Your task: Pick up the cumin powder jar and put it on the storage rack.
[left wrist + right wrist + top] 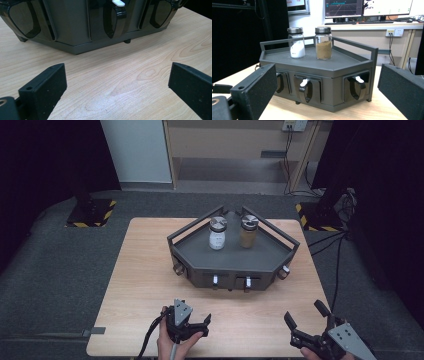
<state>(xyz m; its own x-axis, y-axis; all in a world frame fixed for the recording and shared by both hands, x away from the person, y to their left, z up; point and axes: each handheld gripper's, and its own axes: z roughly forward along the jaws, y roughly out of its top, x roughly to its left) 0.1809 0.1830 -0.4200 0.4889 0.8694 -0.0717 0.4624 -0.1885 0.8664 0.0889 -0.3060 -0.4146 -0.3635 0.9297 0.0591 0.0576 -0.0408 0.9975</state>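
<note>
Left gripper (192, 322): held low at the table's near edge, jaws spread wide and holding nothing; the left gripper view looks straight at the rack's front face.
Right gripper (312, 320): near the front right corner, jaws likewise spread and unloaded, aimed at the rack.
Dark rack (232, 260): stands mid-table toward the far side; railed top tray, small levered dispensers along the front.
White-powder jar (217, 234): upright on the tray, left of the brown-powder jar (248, 232), the two apart.
Likely reason: both tools look parked, ready to reach.
Open room: bare table (140, 285) between grippers and rack; the rail guards the jars, so lifting over it seems needed.
</note>
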